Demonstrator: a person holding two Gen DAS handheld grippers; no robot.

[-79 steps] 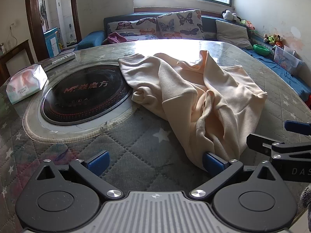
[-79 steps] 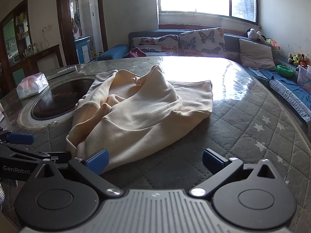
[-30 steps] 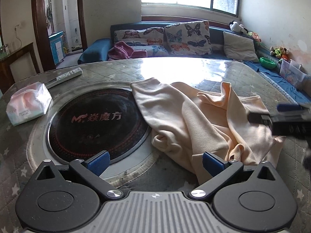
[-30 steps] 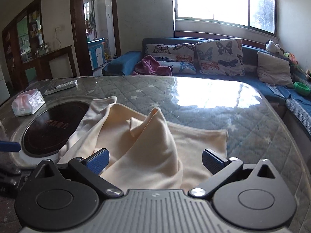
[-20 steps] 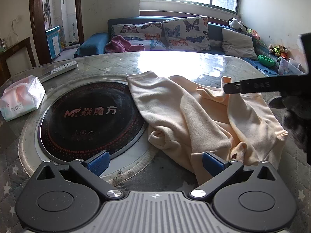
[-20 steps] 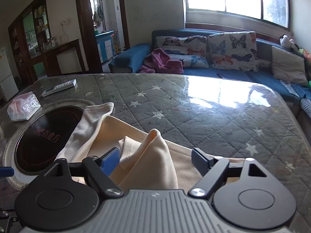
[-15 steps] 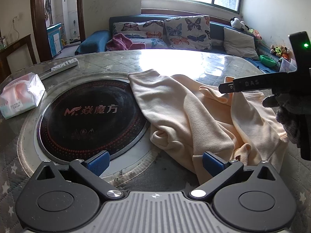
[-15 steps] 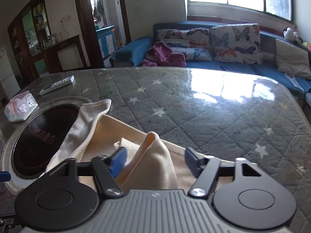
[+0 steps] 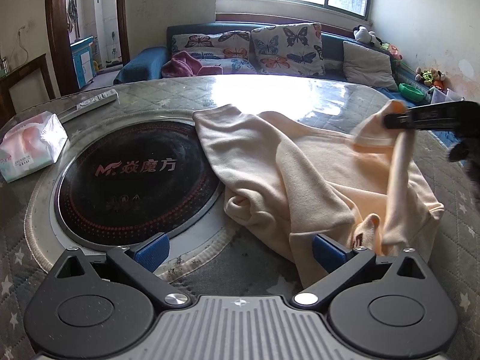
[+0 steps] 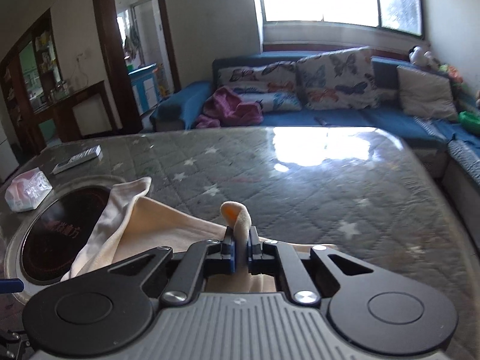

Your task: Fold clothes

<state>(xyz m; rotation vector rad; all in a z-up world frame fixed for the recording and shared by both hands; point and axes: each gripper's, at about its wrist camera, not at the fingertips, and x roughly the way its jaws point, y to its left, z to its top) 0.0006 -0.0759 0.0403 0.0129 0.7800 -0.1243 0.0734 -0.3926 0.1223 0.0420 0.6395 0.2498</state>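
A cream garment (image 9: 300,168) lies crumpled on the quilted table (image 9: 270,90), its left edge over the black round hob (image 9: 135,174). My right gripper (image 10: 241,247) is shut on a raised fold of the garment (image 10: 237,213) and holds it above the table. In the left wrist view the right gripper (image 9: 390,121) shows at the right edge, lifting that fold. My left gripper (image 9: 240,247) is open and empty, low over the table at the garment's near edge.
A tissue pack (image 9: 30,147) and a remote (image 9: 90,103) lie at the table's left. A blue sofa (image 10: 300,111) with butterfly cushions stands behind the table. The quilted top (image 10: 315,180) stretches beyond the garment.
My right gripper has closed on the garment's raised fold and lifted it. The left gripper has stayed open and nearly still.
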